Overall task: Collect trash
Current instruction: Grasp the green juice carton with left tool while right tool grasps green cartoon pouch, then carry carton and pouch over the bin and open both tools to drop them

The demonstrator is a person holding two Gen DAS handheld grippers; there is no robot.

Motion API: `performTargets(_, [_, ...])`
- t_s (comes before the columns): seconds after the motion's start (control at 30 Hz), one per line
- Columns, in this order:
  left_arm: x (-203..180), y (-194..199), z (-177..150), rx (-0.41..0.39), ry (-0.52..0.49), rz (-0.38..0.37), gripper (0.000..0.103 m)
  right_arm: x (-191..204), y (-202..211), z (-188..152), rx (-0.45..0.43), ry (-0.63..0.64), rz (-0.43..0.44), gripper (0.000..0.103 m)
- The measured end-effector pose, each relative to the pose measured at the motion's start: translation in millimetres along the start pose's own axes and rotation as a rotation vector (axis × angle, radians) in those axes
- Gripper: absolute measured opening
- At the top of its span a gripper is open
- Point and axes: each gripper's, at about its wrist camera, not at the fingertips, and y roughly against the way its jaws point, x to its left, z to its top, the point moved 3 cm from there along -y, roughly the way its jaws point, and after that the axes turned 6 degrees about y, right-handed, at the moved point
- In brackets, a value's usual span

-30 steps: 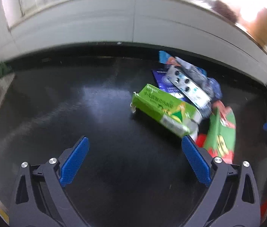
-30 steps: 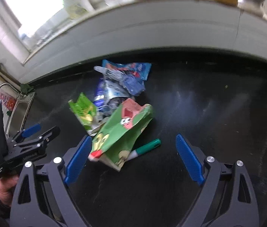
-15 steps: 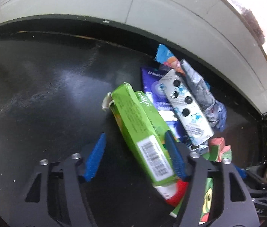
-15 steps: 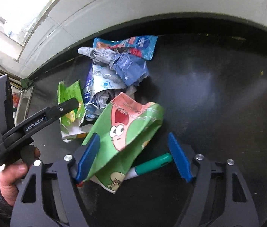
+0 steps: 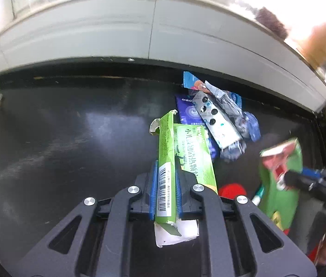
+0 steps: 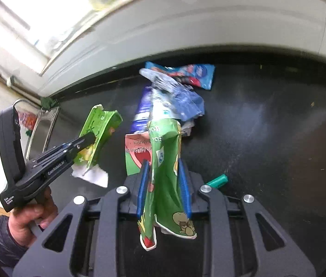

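My left gripper (image 5: 165, 190) is closing, its blue pads pressed on a flattened green carton (image 5: 181, 152) with a barcode, lifted off the black counter (image 5: 70, 143). My right gripper (image 6: 164, 190) is closing too, pads squeezing a crumpled green and red snack bag (image 6: 165, 161). In the right wrist view the left gripper (image 6: 87, 138) shows at the left, held by a hand (image 6: 29, 219), with the green carton (image 6: 98, 124) in it. The snack bag (image 5: 280, 173) appears at the right of the left wrist view.
A heap of blue and silver wrappers (image 5: 218, 120) (image 6: 174, 94) lies near the white tiled wall (image 5: 117, 30). A teal marker (image 6: 217, 181) and a red cap (image 5: 232, 190) lie on the counter. A steel sink (image 6: 40, 124) is at the far left.
Both grippers closed from wide open: the left onto the green carton, the right onto the snack bag. Both items now hang raised off the counter.
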Motion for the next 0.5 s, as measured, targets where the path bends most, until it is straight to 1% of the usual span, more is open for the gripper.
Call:
performTargets(0.07, [4,15,-7,-0.017,-0.014,0.004,0.012,11,16,-7,-0.021,0.036,-0.016,0.026])
performTargets(0.13, [13,36,-18,-0.036,-0.017,0.0,0.012,24,25,-12,-0.035,0.065,-0.029,0.026])
performTargets(0.23, [24,56,-31,-0.048,-0.019,0.01,0.012,42,38,-24,-0.045,0.094,-0.036,0.026])
performTargets(0.37, [43,77,-52,-0.06,-0.004,0.029,0.012,72,45,-38,-0.052,0.141,-0.05,0.026])
performTargets(0.5, [79,112,-78,-0.079,0.018,0.08,0.012,110,44,-46,-0.048,0.195,-0.042,0.026])
